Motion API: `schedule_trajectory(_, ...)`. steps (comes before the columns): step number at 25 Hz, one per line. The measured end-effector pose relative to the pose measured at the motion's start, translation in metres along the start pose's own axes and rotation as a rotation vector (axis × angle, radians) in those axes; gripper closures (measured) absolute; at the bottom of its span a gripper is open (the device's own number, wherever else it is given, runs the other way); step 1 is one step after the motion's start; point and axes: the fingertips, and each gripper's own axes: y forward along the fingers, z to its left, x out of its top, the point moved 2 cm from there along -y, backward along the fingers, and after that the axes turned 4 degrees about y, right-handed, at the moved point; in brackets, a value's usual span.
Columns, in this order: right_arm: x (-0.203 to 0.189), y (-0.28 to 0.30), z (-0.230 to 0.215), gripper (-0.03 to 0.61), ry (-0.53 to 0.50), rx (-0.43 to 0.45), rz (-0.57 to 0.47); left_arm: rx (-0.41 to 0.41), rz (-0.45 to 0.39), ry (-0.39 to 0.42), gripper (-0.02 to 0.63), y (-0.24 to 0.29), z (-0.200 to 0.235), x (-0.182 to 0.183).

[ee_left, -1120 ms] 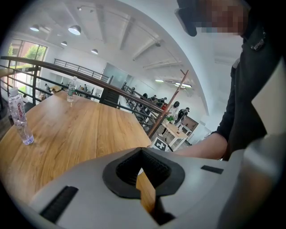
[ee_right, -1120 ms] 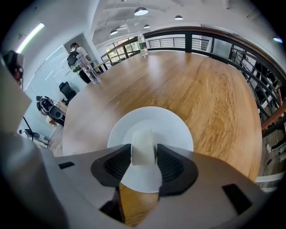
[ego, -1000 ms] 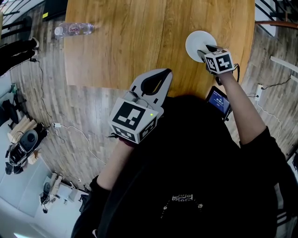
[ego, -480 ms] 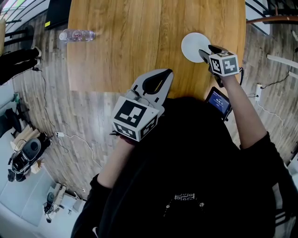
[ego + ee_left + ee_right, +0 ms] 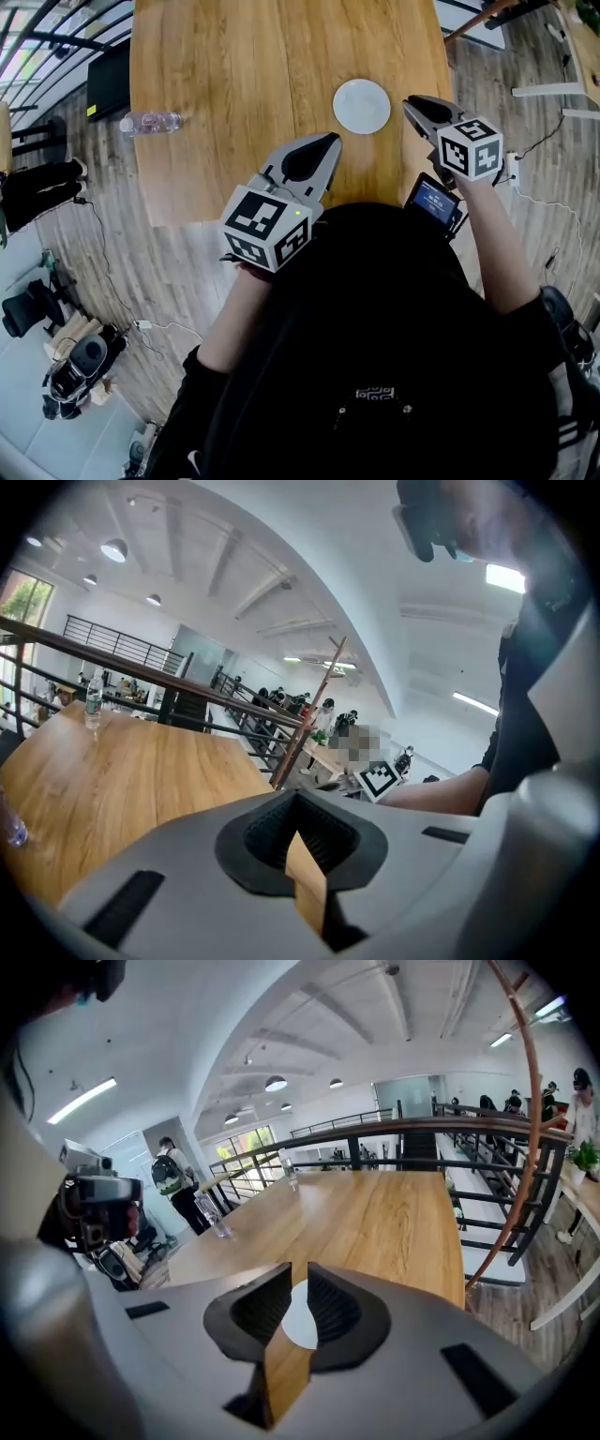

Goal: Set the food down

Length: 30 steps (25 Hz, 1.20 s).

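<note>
Your right gripper [image 5: 412, 105] hovers just beside the white plate [image 5: 362, 106], apart from it, its jaws closing with nothing between them, while the plate lies flat on the wooden worktop [image 5: 234, 75] and your left gripper [image 5: 328, 145], jaws drawn together and empty, hangs near the plate's other side.

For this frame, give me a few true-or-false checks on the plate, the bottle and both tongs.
1. The plate sits on the table. True.
2. The right tongs grip the plate. False: they are beside it and apart from it, closing with nothing between them.
3. A bottle is at the table's left edge. True.
4. The left tongs hold the bottle. False: they are shut, empty and well away from it.
5. Food lies on the plate. False: it looks bare.
</note>
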Motion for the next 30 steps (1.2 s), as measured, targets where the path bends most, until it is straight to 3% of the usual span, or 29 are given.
schedule_trajectory(4,0.012,-0.038,0.014,0.556,0.041,0.033,-0.091,-0.037,-0.018,0.031,0.615,0.005,-0.002,0.018)
schedule_trajectory(12,0.044,-0.094,0.054,0.558,0.016,0.143,-0.230,-0.094,-0.072,0.116,0.615,0.007,-0.012,0.047)
schedule_trajectory(20,0.092,-0.141,0.082,0.560,-0.088,0.098,-0.413,-0.162,-0.129,0.188,0.615,0.012,-0.033,0.073)
schedule_trajectory(30,0.093,-0.143,0.082,0.560,-0.087,0.089,-0.433,-0.184,-0.096,0.207,0.615,0.023,-0.030,0.071)
